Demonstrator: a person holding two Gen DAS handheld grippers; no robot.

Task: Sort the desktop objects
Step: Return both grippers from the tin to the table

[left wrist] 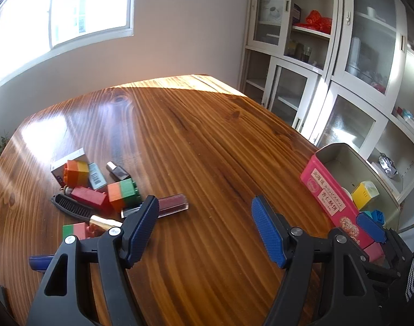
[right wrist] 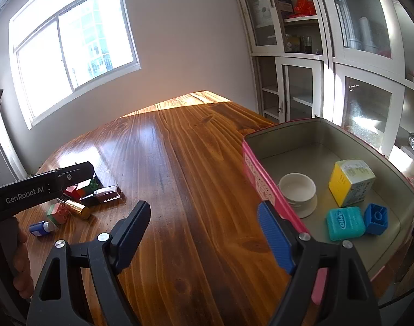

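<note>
At about nine o'clock on the glossy brown wooden table (left wrist: pixel 201 141) lies the unsorted heap: a black plastic comb (left wrist: pixel 71 206), a red toy brick (left wrist: pixel 88 196), an orange-and-green stacked toy brick (left wrist: pixel 124 194), a dark-red clear-cased lip gloss tube (left wrist: pixel 172 203) and a gold lipstick tube (left wrist: pixel 103 222), all touching or just beside one another. The left gripper (left wrist: pixel 204 225) hovers over bare wood at six o'clock with its blue-padded jaws spread wide and nothing between them; the lip gloss tube sits just past its left fingertip. Across at three o'clock stands the pink rectangular metal tin (right wrist: pixel 264 187), lid off, already holding a white round jar (right wrist: pixel 298 190), a yellow-and-white carton (right wrist: pixel 351 183), a teal floss case (right wrist: pixel 345 224) and a blue toy brick (right wrist: pixel 376 218). The right gripper (right wrist: pixel 204 226) hangs beside the tin's near wall, jaws likewise wide apart and empty. By my judgement the step in hand is a fresh reach between drops: part of the sorting is done, the heap remains. The next move calls for swinging the left gripper toward nine o'clock, lining the pads (left wrist: pixel 143 224) across one free piece, probably the lip gloss tube, and closing without dragging its neighbours.
</note>
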